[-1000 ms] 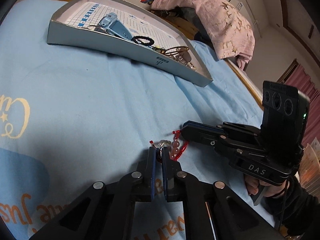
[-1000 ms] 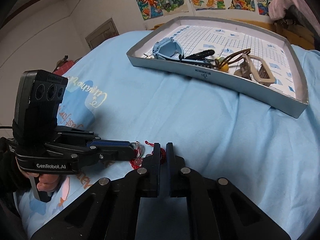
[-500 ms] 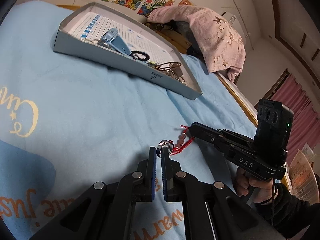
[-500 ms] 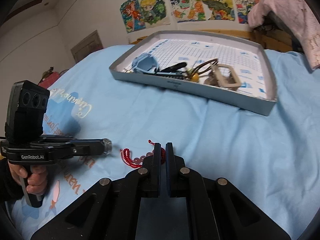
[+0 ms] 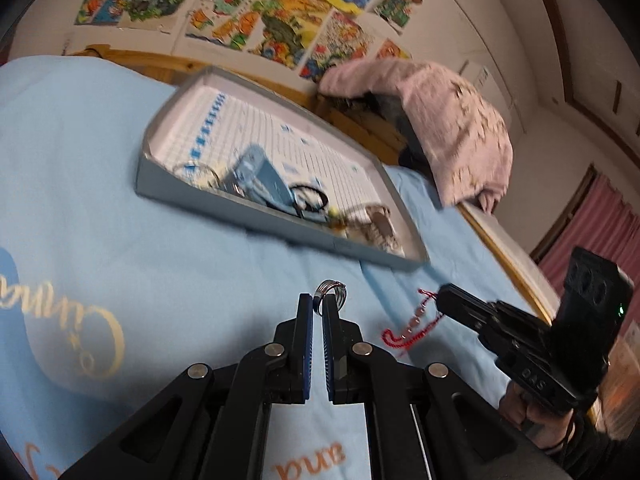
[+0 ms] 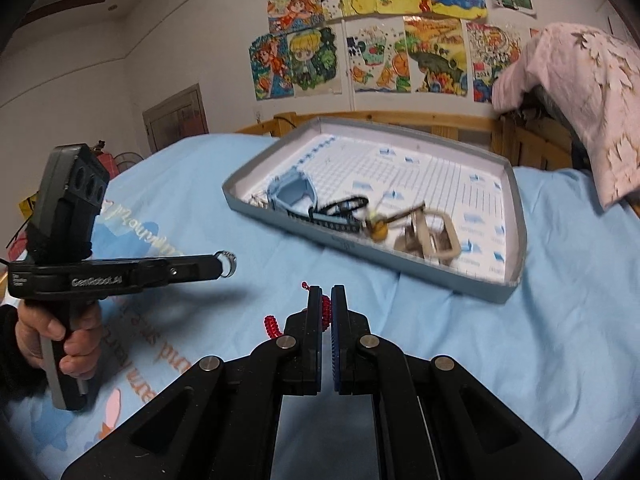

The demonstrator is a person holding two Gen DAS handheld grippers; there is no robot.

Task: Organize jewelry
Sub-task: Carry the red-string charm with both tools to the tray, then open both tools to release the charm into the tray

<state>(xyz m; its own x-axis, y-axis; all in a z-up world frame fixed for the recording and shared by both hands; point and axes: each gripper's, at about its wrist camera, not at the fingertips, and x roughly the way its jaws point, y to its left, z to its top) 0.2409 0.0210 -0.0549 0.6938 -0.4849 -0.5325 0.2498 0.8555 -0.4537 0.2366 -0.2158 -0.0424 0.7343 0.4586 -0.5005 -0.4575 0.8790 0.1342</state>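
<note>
My left gripper (image 5: 317, 300) is shut on a small silver ring (image 5: 330, 290), held above the blue bedsheet (image 5: 120, 240). In the right wrist view that gripper (image 6: 219, 266) is at the left, the ring (image 6: 227, 263) at its tip. My right gripper (image 6: 326, 292) is shut on a red beaded bracelet (image 6: 326, 309), whose loop hangs down to the left. From the left wrist view the right gripper (image 5: 443, 298) is to the right, the bracelet (image 5: 408, 330) dangling from it. Ahead lies a grey tray (image 5: 240, 210) (image 6: 360, 246) holding a blue watch (image 5: 260, 178), a black hair tie (image 5: 310, 196) and a beige buckle (image 6: 434, 236).
A pink flowered cloth (image 5: 440, 120) (image 6: 580, 92) is draped over the wooden bed frame (image 6: 400, 118) behind the tray. Drawings cover the wall (image 6: 380, 40). A person's hand (image 6: 60, 344) grips each handle. Bedsheet stretches on both sides of the tray.
Both grippers have lifted off the sheet and moved apart. The ring came away from the red bracelet, each carried in its own gripper. Both views have tilted up toward the tray and wall.
</note>
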